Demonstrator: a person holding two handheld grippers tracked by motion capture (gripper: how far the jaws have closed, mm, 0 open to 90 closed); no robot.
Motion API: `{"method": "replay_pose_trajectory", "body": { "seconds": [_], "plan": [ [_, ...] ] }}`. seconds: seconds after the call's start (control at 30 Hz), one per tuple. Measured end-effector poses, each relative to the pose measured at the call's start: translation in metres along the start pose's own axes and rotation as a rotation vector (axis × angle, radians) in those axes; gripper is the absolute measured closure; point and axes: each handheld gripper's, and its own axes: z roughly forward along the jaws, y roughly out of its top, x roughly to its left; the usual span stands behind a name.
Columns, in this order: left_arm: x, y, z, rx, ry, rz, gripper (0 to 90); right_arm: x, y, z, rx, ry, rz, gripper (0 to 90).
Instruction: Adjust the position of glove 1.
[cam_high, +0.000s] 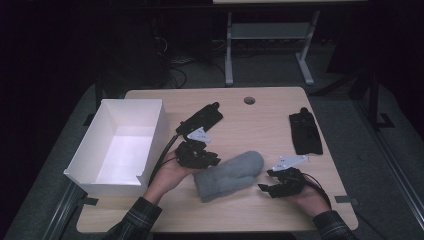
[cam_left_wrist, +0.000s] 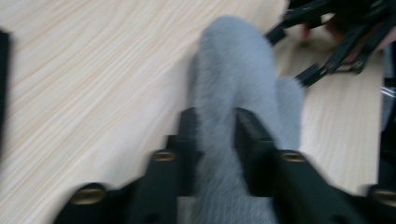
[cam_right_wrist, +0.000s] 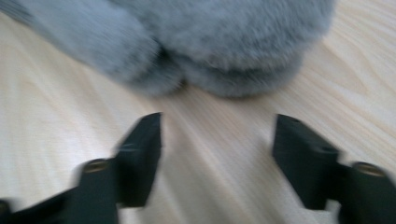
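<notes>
Grey fuzzy mitten (cam_high: 231, 175) lies near the front-middle of the wooden table (cam_high: 260, 120), between the two grippers. Left gripper (cam_high: 200, 161) is at the mitten's cuff end; in the left gripper view its jaws are pinched onto the grey fleece (cam_left_wrist: 233, 93), fabric squeezed tight between the pads, so it has hold of the mitten. That view is blurred, and the cuff edge runs off the bottom, cut off by the jaw bodies.

Right gripper (cam_high: 267, 189) sits just beside the mitten's other end, not touching. In the right gripper view the jaws stand roughly half apart w/ bare tabletop between them; mitten (cam_right_wrist: 210, 42) lies just beyond the tips, top cropped, also blurred.

White open box (cam_high: 120, 145) at table's left. Two black items, one mid-table (cam_high: 202, 119), one at right (cam_high: 305, 132): too dark to identify. Room beyond the table is mostly black.
</notes>
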Motion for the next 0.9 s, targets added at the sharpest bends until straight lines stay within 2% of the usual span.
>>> {"method": "replay_pose_trajectory", "body": {
  "seconds": [0.07, 0.1, 0.17, 0.23, 0.3, 0.37, 0.4, 0.43, 0.5, 0.6, 0.77, 0.8, 0.83, 0.9],
  "plan": [
    [0.004, -0.005, 0.000, 0.023, 0.033, -0.011, 86.0, 0.004, 0.002, -0.004, 0.003, 0.034, -0.007, 62.1],
    [0.006, -0.008, 0.002, 0.033, 0.042, -0.025, 87.6, 0.006, 0.003, -0.004, 0.010, 0.055, -0.011, 70.1],
    [0.008, -0.012, 0.006, 0.050, 0.054, -0.038, 88.2, 0.011, 0.004, -0.003, 0.031, 0.090, -0.020, 79.7],
    [0.010, -0.018, 0.011, 0.076, 0.057, -0.040, 88.2, 0.017, 0.005, 0.000, 0.049, 0.138, -0.043, 84.9],
    [0.011, -0.024, 0.017, 0.102, 0.052, -0.044, 88.1, 0.024, 0.006, 0.003, 0.060, 0.164, -0.064, 85.7],
    [0.011, -0.027, 0.020, 0.105, 0.050, -0.058, 88.1, 0.031, 0.009, 0.007, 0.060, 0.184, -0.073, 85.7],
    [0.011, -0.028, 0.020, 0.113, 0.044, -0.051, 88.1, 0.033, 0.010, 0.009, 0.053, 0.183, -0.085, 85.7],
    [0.010, -0.030, 0.019, 0.103, 0.037, -0.067, 88.1, 0.034, 0.012, 0.011, 0.049, 0.178, -0.091, 85.7],
    [0.010, -0.032, 0.017, 0.111, 0.024, -0.064, 87.9, 0.037, 0.016, 0.014, 0.030, 0.169, -0.086, 87.1],
    [0.006, -0.038, 0.015, 0.100, 0.008, -0.084, 87.6, 0.035, 0.021, 0.017, 0.015, 0.156, -0.083, 88.9],
    [-0.002, -0.049, 0.010, 0.099, -0.023, -0.089, 87.3, 0.030, 0.028, 0.027, 0.029, 0.133, -0.072, 90.0],
    [-0.003, -0.051, 0.008, 0.100, -0.025, -0.085, 86.7, 0.029, 0.029, 0.029, 0.032, 0.125, -0.084, 90.0],
    [-0.006, -0.052, 0.008, 0.090, -0.023, -0.099, 86.6, 0.028, 0.031, 0.032, 0.032, 0.121, -0.086, 90.0],
    [-0.006, -0.055, 0.005, 0.099, -0.029, -0.078, 86.6, 0.027, 0.034, 0.035, 0.030, 0.118, -0.082, 90.0]
  ]
}}
